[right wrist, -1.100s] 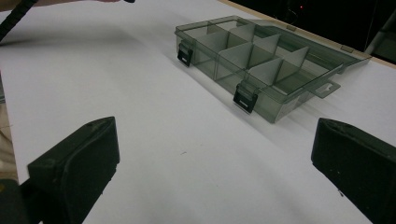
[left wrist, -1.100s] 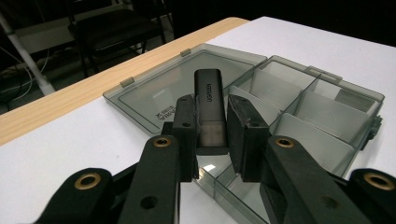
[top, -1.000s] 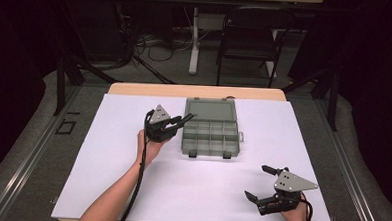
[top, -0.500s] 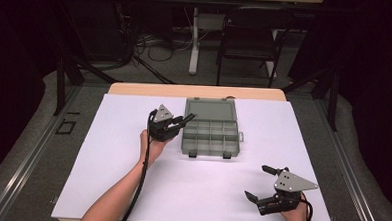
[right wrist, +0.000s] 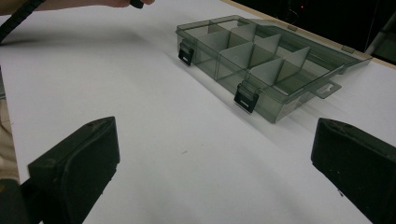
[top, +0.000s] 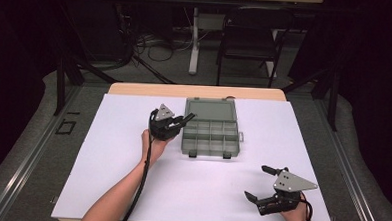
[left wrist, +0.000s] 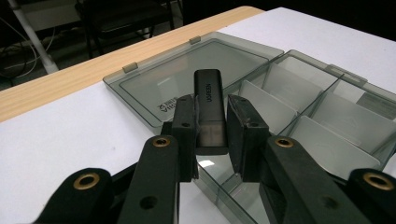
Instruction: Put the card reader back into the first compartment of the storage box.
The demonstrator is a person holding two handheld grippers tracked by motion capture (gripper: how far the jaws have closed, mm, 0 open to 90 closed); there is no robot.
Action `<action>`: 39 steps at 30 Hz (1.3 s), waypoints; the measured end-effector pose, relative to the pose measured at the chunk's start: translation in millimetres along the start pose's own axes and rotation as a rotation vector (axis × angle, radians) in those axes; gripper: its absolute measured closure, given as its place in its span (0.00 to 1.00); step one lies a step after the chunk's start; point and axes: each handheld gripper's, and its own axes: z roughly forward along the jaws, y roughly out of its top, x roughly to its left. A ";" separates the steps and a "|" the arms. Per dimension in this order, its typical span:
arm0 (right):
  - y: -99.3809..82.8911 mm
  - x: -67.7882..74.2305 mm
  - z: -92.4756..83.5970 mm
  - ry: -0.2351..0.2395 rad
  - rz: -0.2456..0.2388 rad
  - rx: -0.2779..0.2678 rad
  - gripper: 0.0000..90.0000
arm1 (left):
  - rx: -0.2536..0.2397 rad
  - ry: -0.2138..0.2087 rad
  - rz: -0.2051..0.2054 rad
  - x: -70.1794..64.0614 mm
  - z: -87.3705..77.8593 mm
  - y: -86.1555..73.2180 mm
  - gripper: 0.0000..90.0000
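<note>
The left gripper clamps a small black stick just above the open grey box at its 9 o'clock edge, while the right gripper, at the box's 5 o'clock, rests with jaws wide and empty.

The counter has a white top with a bare wood strip along the far edge. Behind it there's a dark chair, a white post and cables tangled on the floor.

Dark rm, chair, grey floor
</note>
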 end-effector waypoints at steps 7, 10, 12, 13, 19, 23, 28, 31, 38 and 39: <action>-0.2 -0.3 -0.1 0.001 0.001 0.000 0.01 | 0.019 0.004 0.000 -0.7 4.6 -1.5 0.83; -0.1 -0.2 0.0 0.001 0.002 0.002 0.01 | 0.020 -0.009 -0.003 -0.6 6.3 -0.4 0.82; -0.2 -0.2 0.1 0.000 0.002 0.003 0.01 | 0.025 -0.009 0.007 -0.4 7.1 0.0 0.83; -0.2 -0.1 0.2 0.000 0.003 0.004 0.01 | 0.022 -0.009 0.002 -0.7 7.8 -0.2 0.82; -0.4 -0.2 0.6 -0.001 0.005 0.008 0.01 | 0.053 -0.015 -0.006 -0.3 11.5 -1.4 0.82; -0.4 -0.2 0.8 -0.001 0.005 0.009 0.01 | 0.074 -0.011 -0.014 0.8 13.0 -1.9 0.82; -0.6 -0.4 0.9 0.001 0.008 0.010 0.01 | 0.077 -0.012 -0.022 1.0 14.7 -2.0 0.82; -0.6 -0.4 0.9 0.000 0.007 0.010 0.01 | 0.082 -0.011 -0.025 -0.1 16.8 -2.0 0.82; -0.8 -0.8 0.6 0.004 0.007 0.015 0.01 | 0.110 -0.003 -0.029 -1.6 22.3 -4.0 0.82; -0.8 -0.8 0.7 0.005 0.008 0.016 0.01 | 0.119 0.000 -0.028 -1.3 23.6 -4.7 0.81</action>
